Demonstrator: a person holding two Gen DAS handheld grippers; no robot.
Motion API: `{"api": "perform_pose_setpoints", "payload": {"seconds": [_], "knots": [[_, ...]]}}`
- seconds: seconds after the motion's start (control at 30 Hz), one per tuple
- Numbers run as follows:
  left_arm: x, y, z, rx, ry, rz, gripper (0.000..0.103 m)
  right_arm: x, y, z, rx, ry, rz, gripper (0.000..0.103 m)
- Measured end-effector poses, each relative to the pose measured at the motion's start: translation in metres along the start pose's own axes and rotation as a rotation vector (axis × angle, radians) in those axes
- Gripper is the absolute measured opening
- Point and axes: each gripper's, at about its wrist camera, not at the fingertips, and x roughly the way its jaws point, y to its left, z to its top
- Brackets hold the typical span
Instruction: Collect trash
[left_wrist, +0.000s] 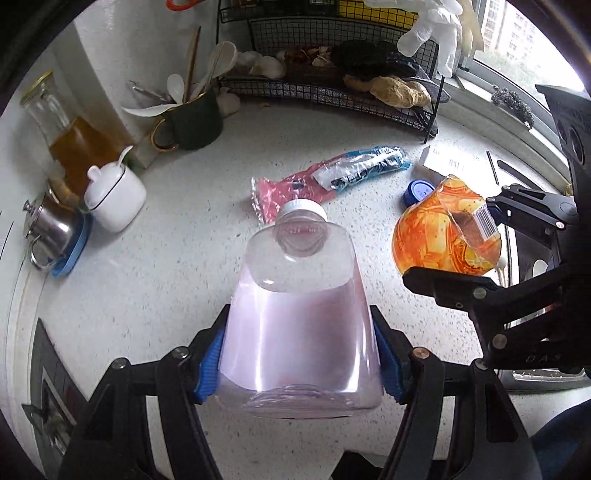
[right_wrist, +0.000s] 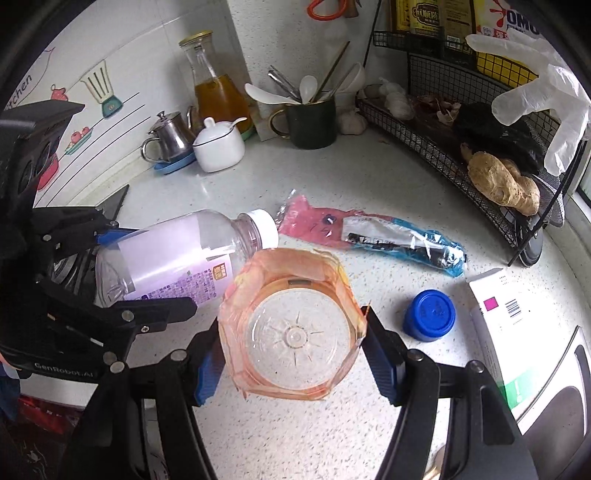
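Observation:
My left gripper (left_wrist: 299, 365) is shut on a clear plastic bottle (left_wrist: 295, 302) with a pale pink label and a white cap, held above the speckled counter (left_wrist: 177, 266). Its blue pads press both sides of the bottle. My right gripper (right_wrist: 295, 363) is shut on an orange-labelled plastic bottle (right_wrist: 291, 328), seen base-on. In the right wrist view the left gripper (right_wrist: 147, 269) holds the clear bottle (right_wrist: 173, 254) at the left. In the left wrist view the right gripper (left_wrist: 484, 247) holds the orange bottle (left_wrist: 443, 232) at the right. Pink and blue wrappers (right_wrist: 369, 232) and a blue cap (right_wrist: 430, 314) lie on the counter.
A white box (right_wrist: 506, 332) lies at the right. A black wire rack (right_wrist: 480, 173) holds ginger and garlic, with a glove draped over it. At the back stand a dark mug of utensils (right_wrist: 314, 122), a white sugar pot (right_wrist: 218, 146), a steel pot (right_wrist: 170, 138) and an oil carafe (right_wrist: 218, 88).

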Motion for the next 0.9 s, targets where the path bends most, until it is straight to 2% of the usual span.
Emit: {"api": "perform_pose_setpoints", "payload": {"seconds": [0.17,0.47,0.9], "knots": [[-0.024,-0.002,-0.042,-0.065,0.002,0.034,0.066,-0.011,0.029,-0.017,-0.061,0.005,0.023,0.065],[-0.069,-0.012,-0.128,-0.148,-0.018,0.045,0.066,-0.031,0.089,-0.064,-0.119,0.001,0.058,0.065],[-0.100,-0.050,-0.279,-0.199,-0.011,0.020,0.066,-0.062,0.169,-0.177,-0.130,0.046,0.059,0.065]]}}
